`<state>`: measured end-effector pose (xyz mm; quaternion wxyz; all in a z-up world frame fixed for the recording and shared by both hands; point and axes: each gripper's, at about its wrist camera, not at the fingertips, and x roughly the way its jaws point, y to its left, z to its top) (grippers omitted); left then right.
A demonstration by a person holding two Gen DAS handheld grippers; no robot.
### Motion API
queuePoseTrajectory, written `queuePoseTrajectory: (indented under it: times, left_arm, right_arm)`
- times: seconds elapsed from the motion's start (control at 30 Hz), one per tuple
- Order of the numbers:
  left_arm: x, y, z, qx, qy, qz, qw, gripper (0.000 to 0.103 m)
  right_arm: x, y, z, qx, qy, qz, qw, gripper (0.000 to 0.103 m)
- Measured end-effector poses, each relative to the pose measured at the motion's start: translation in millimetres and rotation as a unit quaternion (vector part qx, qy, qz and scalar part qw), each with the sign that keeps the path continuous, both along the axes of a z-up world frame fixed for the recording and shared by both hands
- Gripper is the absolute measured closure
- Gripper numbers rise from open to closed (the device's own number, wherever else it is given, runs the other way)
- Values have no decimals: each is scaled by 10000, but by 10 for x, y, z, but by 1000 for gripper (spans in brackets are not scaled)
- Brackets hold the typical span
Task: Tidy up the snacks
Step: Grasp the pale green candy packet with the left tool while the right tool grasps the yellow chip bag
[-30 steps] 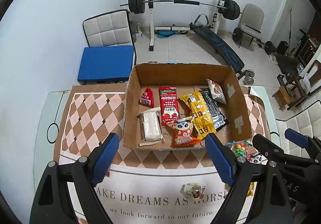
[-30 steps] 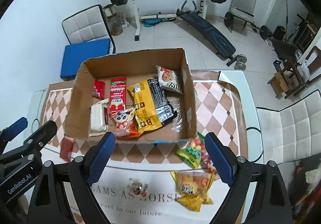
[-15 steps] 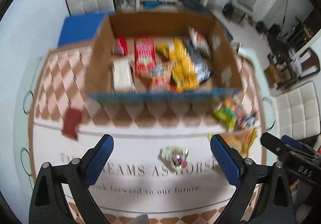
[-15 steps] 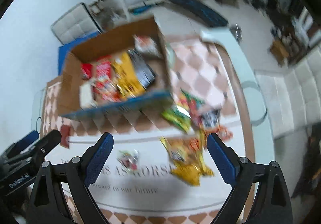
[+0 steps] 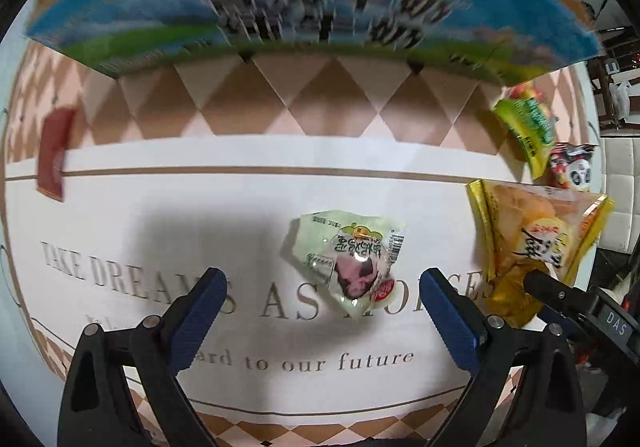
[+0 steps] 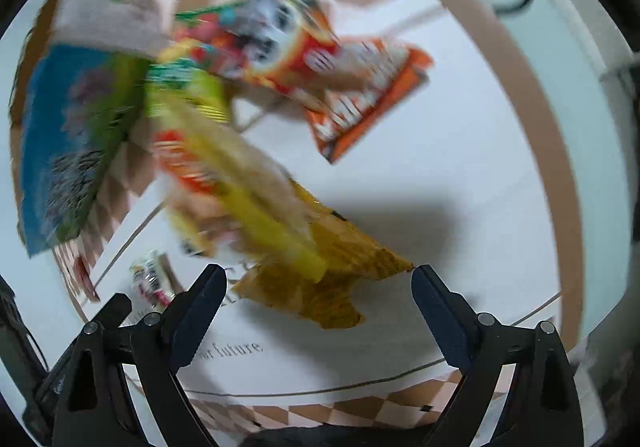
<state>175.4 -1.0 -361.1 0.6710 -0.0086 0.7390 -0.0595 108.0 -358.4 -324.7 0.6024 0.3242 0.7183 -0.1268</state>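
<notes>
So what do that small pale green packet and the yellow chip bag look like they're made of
Small pale green packet: seemingly thin, partly clear plastic film, glossy; a bright glare spot and creased edges show it.
Yellow chip bag: probably printed plastic or foil film, shiny; chips show through a clear window, and the sides are crimped and wrinkled.

The worktop [image 5: 224,215] cloth is white with grey lettering and a pink-and-brown diamond border. Just past that border, the box [image 5: 304,7] side is blue sky over green grass. On the lettering sits a pale green packet [image 5: 348,251]; right of it a yellow bag [image 5: 536,239]. Blurry, but the bag [image 6: 360,87] beyond looks orange and white. Claw pads [image 5: 200,323] are dark blue.
</notes>
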Motion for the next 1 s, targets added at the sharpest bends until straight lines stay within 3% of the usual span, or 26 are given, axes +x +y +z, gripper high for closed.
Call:
queuePoseTrajectory:
  times: [0.13, 0.2, 0.23, 0.33, 0.37, 0.4, 0.7, 0.87, 1.0]
  left_arm:
    - [27, -94, -215, -49, 239, -54, 9997, 7]
    - [19, -149, -287, 28, 288, -154, 9995, 19]
    - [3, -181, -320, 34, 319, -204, 9993, 37]
    - [-49, -287, -295, 170, 130, -429, 9989, 48]
    - [-72, -313, -290, 154, 128, -454, 9988, 49]
    - [-93, -326, -293, 158, 138, -441, 9988, 49]
    - [-397, -194, -137, 14, 66, -339, 9994, 49]
    - [-327, -15, 341, -260, -240, -250, 9991, 49]
    - [-116, 93, 922, -536, -665, -110, 9963, 49]
  right_arm:
    - [-19, -22, -149, 137, 119, -202, 9996, 13]
    - [-23, -5, -165, 94, 143, -192, 9997, 15]
    - [-19, -2, -157, 76, 139, -150, 9998, 16]
    - [11, 59, -141, -84, 185, -22, 9998, 23]
    - [19, 86, -120, -165, 168, 40, 9997, 34]
    - [36, 121, -104, -183, 126, 89, 9997, 38]
    - [-84, 536, 27, 141, 7, 584, 9982, 49]
    - [-84, 845, 277, 549, -255, 839, 9946, 50]
    - [202, 1147, 728, 751, -800, 1094, 9879, 50]
